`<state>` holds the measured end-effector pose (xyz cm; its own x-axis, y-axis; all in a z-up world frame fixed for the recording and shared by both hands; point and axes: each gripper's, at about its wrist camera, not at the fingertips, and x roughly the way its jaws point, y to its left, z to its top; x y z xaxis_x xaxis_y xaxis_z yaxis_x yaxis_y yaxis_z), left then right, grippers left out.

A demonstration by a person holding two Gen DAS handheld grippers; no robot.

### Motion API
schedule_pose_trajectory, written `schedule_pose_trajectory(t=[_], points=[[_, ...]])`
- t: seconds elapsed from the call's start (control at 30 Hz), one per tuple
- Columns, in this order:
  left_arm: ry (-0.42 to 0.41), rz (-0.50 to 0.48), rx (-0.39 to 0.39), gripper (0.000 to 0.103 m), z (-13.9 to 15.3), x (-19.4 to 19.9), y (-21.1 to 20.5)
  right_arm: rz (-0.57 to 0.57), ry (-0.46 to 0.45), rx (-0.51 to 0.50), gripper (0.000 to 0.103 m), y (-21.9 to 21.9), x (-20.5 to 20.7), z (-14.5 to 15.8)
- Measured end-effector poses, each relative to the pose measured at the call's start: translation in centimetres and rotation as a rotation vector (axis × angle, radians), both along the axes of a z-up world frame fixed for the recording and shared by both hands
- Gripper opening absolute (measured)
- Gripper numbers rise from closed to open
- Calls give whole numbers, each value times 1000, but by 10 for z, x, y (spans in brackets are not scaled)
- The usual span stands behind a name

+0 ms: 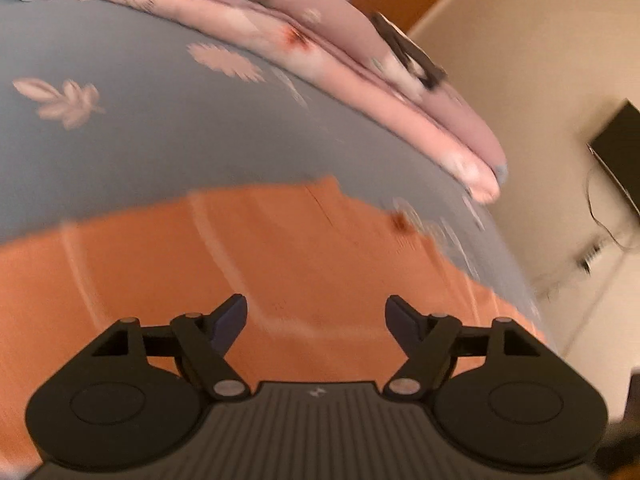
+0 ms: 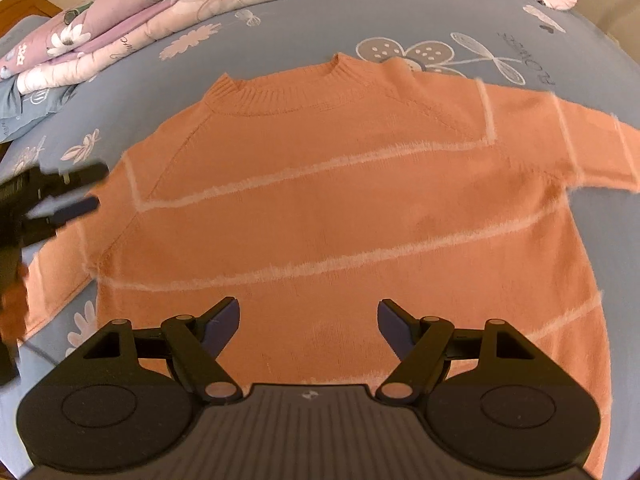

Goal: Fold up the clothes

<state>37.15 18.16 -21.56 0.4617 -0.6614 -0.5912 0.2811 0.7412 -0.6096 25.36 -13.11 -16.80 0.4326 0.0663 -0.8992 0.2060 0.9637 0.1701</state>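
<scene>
Blue floral bedsheet (image 2: pixel 304 28), orange sweater (image 2: pixel 340 208) flat, collar away, both grippers' jaws released, empty.

The sweater (image 2: pixel 340 208) is orange with thin pale stripes. Under it, the bedsheet (image 2: pixel 304 36) is grey-blue with pale flowers and leaves. Beyond the sweater's collar, the folded quilt (image 2: pixel 168 8) is pink and lilac, floral.

My bed (image 2: pixel 304 32), in blue-grey flowered sheet, carries the orange sweater (image 2: pixel 340 208) spread flat, with a folded pink quilt (image 2: pixel 168 12) along its far edge.
</scene>
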Motion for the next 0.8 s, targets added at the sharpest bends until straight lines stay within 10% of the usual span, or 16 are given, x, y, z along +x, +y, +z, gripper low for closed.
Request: schedule_pose_trajectory(t=[0.27, 0.47, 0.8], points=[[114, 22, 165, 68, -9, -3, 2, -57, -16, -35, 80, -27, -8, 1], [-32, -115, 148, 78, 32, -20, -40, -87, -115, -27, 80, -67, 7, 8], [165, -20, 220, 78, -18, -25, -62, -2, -419, 5, 79, -134, 151, -5]])
